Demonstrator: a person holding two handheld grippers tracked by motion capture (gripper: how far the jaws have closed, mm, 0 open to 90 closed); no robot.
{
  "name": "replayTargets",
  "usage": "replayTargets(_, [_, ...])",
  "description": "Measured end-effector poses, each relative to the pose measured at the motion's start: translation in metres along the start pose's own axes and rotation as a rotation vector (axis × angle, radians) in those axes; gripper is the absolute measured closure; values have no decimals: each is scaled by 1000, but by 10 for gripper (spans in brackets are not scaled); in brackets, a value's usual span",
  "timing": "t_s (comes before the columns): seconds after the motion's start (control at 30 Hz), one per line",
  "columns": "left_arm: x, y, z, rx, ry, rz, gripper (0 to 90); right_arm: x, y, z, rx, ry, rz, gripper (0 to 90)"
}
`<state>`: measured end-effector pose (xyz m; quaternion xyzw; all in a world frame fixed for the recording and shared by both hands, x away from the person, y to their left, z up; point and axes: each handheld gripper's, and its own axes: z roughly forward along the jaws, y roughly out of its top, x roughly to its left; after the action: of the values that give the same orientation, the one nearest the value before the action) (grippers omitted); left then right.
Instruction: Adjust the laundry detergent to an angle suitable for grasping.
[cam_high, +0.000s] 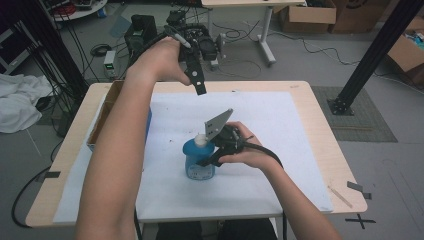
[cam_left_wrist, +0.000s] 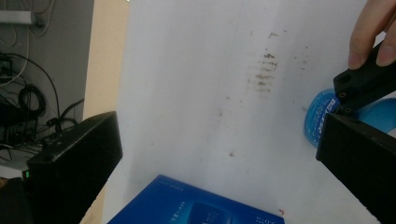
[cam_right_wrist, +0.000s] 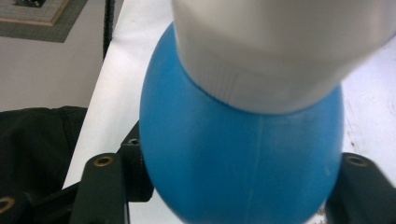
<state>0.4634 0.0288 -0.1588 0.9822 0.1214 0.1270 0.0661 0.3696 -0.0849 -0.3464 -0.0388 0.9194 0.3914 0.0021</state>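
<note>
We have the right gripper (cam_high: 210, 159) straddling the blue bottle (cam_high: 199, 161), upright mid-table on the white sheet (cam_high: 280, 130), seemingly to steady it, pad contact unclear, while the left gripper (cam_high: 196, 80), empty and wide, waits above the far edge.

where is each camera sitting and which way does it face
High view: above the person's side of the table, looking forward and down; both forearms and each tool show, the right tool at the blue bottle, the left tool raised.
Left gripper view: on the left tool, looking down at the white sheet; its two black jaws stand wide apart, and fingers of the right hand show.
Right gripper view: on the right tool, close against the bottle and its white cap.
All three share the bottle.
</note>
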Motion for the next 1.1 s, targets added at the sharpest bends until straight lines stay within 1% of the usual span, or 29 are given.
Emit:
replayTargets(0.03, [0,0,0,-6,-2,-7,8,0,-1,-2,6,-8,12,333])
replayTargets(0.1, [0,-1,-1,1,-4,-2,7,0,-1,-4,6,-13,34,281])
replayTargets(0.2, [-1,-2,-2,-1,-3,-5,7,1,0,-11,15,-13,60,250])
replayTargets(0.23, [-1,-2,-2,-1,-3,-5,7,1,0,-11,15,-13,60,250])
replayTargets(0.27, [-1,-3,-3,-2,-4,-7,7,2,1,-18,27,-15,73,227])
replayTargets(0.33, [-1,-3,-4,-4,-2,-8,7,3,1,-25,32,-18,78,216])
replayTargets(0.37, [-1,-3,-4,-4,-2,-8,7,3,1,-25,32,-18,78,216])
replayTargets(0.4, [-1,-4,-4,-5,-1,-9,7,4,0,-35,34,-33,99,200])
replayTargets(0.43, [-1,-4,-4,-5,-1,-9,7,4,0,-35,34,-33,99,200])
replayTargets(0.47, [-2,-4,-4,-14,1,-16,7,3,-1,-44,49,-61,123,194])
replayTargets(0.5, [-2,-4,-4,-14,1,-16,7,3,-1,-44,49,-61,123,194])
replayTargets(0.53, [-2,-5,-5,-10,-1,-15,7,1,-5,-53,69,-100,169,208])
replayTargets(0.57, [-2,-5,-5,-10,-1,-15,7,1,-5,-53,69,-100,169,208])
replayTargets(0.6, [-2,-4,-6,-9,-1,-10,7,-1,-9,-63,80,-127,214,218])
replayTargets(0.63, [-2,-4,-6,-9,-1,-10,7,-1,-9,-63,80,-127,214,218])
replayTargets(0.67, [-3,-4,-6,-18,-2,-14,7,-3,-14,-72,85,-162,266,212])
replayTargets(0.7, [-3,-4,-6,-18,-2,-14,7,-3,-14,-72,85,-162,266,212])
replayTargets(0.73, [-4,-3,-6,-20,0,-10,7,-5,-18,-82,96,-205,320,217])
replayTargets(0.77, [-4,-3,-6,-20,0,-10,7,-7,-20,-87,99,-226,343,211])
replayTargets(0.8, [-4,-2,-6,-12,-1,-1,7,-7,-21,-92,107,-248,367,245])
replayTargets(0.83, [-4,-2,-6,-12,-1,-1,7,-9,-22,-97,119,-276,399,238])
replayTargets(0.87, [-5,-1,-6,-11,-7,-1,7,-11,-23,-101,134,-291,423,215])
replayTargets(0.9, [-5,-1,-6,-11,-7,-1,7,-11,-23,-101,134,-291,423,215])
replayTargets(0.93, [-6,0,-6,-13,-7,3,7,-13,-24,-110,166,-319,474,240])
replayTargets(0.97, [-6,0,-6,-13,-7,3,7,-13,-24,-110,166,-319,474,240])
replayTargets(1.0, [-7,1,-6,-19,-8,-1,7,-14,-25,-119,185,-338,526,233])
replayTargets(1.03, [-7,1,-6,-19,-8,-1,7,-14,-25,-119,185,-338,526,233])
replayTargets(1.07, [-7,1,-7,-19,-7,7,7,-16,-26,-128,222,-368,585,229])
replayTargets(1.1, [-7,1,-7,-19,-7,7,7,-16,-26,-128,222,-368,585,229])
